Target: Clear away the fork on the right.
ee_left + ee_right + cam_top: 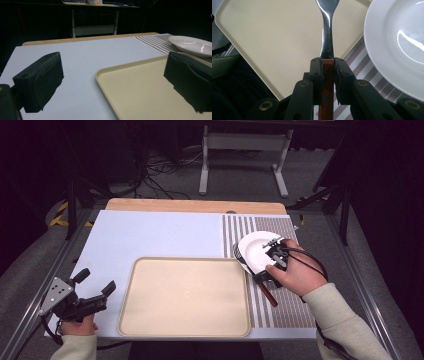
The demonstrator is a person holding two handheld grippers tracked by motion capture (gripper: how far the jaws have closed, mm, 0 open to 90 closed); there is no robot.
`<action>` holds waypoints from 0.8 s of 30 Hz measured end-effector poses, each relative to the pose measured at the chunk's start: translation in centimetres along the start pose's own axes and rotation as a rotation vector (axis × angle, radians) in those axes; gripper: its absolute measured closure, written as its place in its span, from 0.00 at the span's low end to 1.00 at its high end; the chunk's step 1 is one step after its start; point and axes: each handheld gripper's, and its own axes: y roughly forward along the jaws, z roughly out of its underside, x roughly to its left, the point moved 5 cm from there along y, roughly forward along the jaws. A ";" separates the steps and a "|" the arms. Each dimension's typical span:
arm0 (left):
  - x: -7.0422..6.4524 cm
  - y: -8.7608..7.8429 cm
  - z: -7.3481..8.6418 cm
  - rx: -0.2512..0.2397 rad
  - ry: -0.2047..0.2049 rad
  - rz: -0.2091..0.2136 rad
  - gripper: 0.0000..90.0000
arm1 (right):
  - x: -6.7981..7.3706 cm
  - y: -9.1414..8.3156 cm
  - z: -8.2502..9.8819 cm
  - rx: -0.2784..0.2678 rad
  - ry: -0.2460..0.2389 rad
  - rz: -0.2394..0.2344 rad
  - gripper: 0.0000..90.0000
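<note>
Wood-handled, the fork (327, 75) sits pinched between the jaws of the right hand-held gripper (327, 65), its metal neck reaching toward the beige tray (274, 37), beside the white plate (397, 47) on the striped mat (280, 305). The pickup looks done; setting the fork down remains. The left hand-held gripper (95, 287) waits spread over the worktop (150, 235), holding nothing.

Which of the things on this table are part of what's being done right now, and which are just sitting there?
In use: fork with wooden handle, clamped in the right gripper; white plate beside it; beige tray.
Lying about: striped placemat; left gripper, open, idle.
</note>
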 end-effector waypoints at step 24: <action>0.1 0.0 0.0 0.002 0.002 -0.006 0.03 | 1.4 4.6 -1.2 0.067 0.115 -0.022 0.86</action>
